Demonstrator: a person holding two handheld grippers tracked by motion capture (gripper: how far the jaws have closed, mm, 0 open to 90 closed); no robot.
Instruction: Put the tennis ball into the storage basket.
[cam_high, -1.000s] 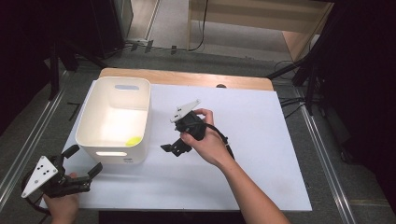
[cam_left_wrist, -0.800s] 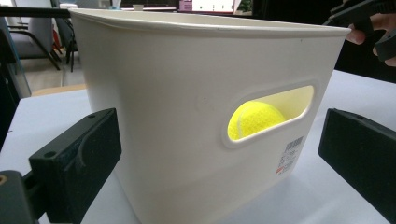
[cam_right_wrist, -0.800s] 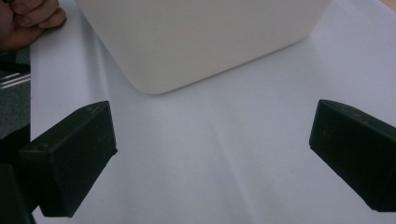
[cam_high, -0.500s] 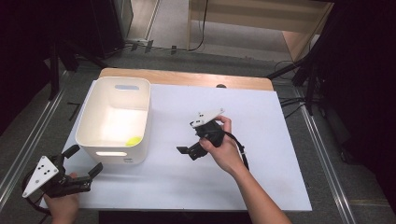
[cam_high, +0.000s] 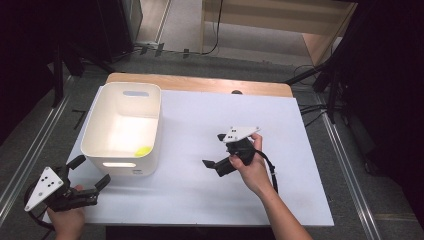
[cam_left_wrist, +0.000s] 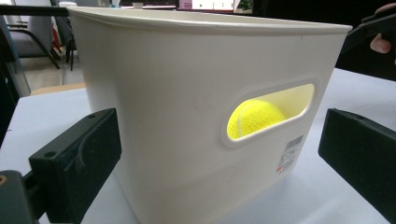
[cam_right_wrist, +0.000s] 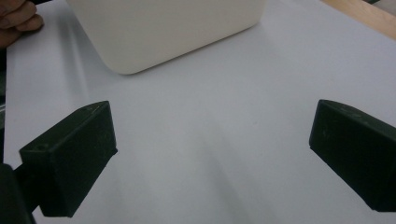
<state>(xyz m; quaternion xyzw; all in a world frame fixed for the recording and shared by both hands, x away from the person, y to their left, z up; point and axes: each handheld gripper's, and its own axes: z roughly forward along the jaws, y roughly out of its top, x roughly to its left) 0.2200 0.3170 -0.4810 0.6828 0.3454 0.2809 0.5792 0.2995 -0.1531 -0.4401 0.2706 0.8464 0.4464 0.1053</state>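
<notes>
A white bin (cam_high: 122, 131) stood on the left part of the white table (cam_high: 200, 200), and a yellow tennis ball (cam_high: 142, 150) lay inside it at the near right corner of its floor. In the left gripper view the ball (cam_left_wrist: 254, 118) showed through the slot handle cut in the bin's (cam_left_wrist: 187, 93) near wall.

The left gripper (cam_high: 91, 174) was held at the table's near left corner — its jaws spread wide and empty, pointing at the bin's near wall from just beside it, not touching. In its own view the two black jaws stood to either side of that wall.

The right gripper (cam_high: 214, 150) hovered over the middle of the table, to the right of the bin and apart from it, held in the person's right hand (cam_high: 250, 167). Its jaws were spread wide too, with nothing between them — its own view showed bare table (cam_right_wrist: 210, 140) in the gap and the bin's rounded corner (cam_right_wrist: 163, 32) farther off. The jaws pointed leftward toward the bin
</notes>
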